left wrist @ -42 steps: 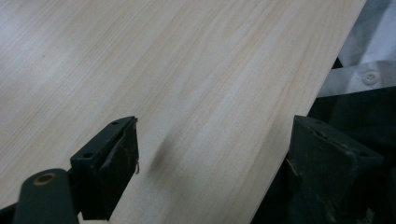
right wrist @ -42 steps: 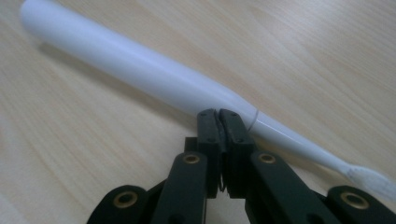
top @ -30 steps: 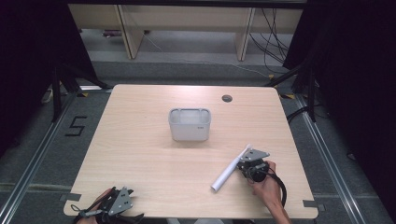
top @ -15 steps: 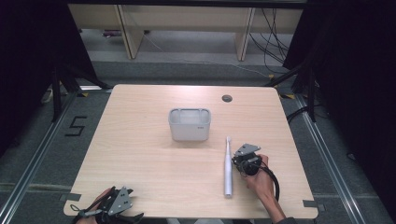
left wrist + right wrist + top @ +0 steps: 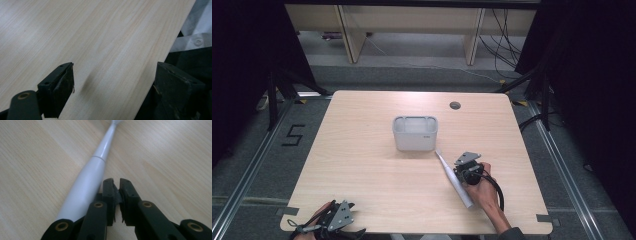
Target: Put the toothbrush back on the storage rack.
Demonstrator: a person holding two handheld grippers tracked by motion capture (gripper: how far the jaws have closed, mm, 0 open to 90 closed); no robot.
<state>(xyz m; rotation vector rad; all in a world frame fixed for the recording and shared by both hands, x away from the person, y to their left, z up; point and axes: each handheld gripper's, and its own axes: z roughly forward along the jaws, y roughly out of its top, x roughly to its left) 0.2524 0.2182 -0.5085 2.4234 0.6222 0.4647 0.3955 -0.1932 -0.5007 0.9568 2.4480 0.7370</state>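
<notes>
Electric toothbrush [image 5: 453, 176]: white, long-handled, lying flat on the pale wooden table [image 5: 362, 165], right of centre. Its narrow brush end points up and away towards the grey holder; its thick handle end lies nearer the person's edge. In the right gripper view the toothbrush [image 5: 87, 180] runs from the lower left up to the top of the frame, with the neck joint plain to see and the head at the very top edge.

Right gripper [image 5: 460, 172]: held in the person's right hand [image 5: 484, 187], set just beside the handle on its right side. In its own view the right gripper [image 5: 116, 192] has its jaws drawn almost together with only a thin slit between them; they have just been parting slightly. Nothing lies between them. The handle sits against the outer face of the left-hand jaw; whether it truly touches cannot be told.

Grey holder [image 5: 415, 133]: a rectangular open-topped box with compartments, upright near the table's middle, just beyond the brush tip but apart from it.

Left gripper [image 5: 337, 222]: at the near left edge of the table, in the person's left hand [image 5: 319, 215], well apart from the toothbrush. In its own view the left gripper [image 5: 112, 82] has its jaws spread wide over bare wood, holding nothing.

Round cable hole [image 5: 455, 105]: in the tabletop near the far right.
</notes>
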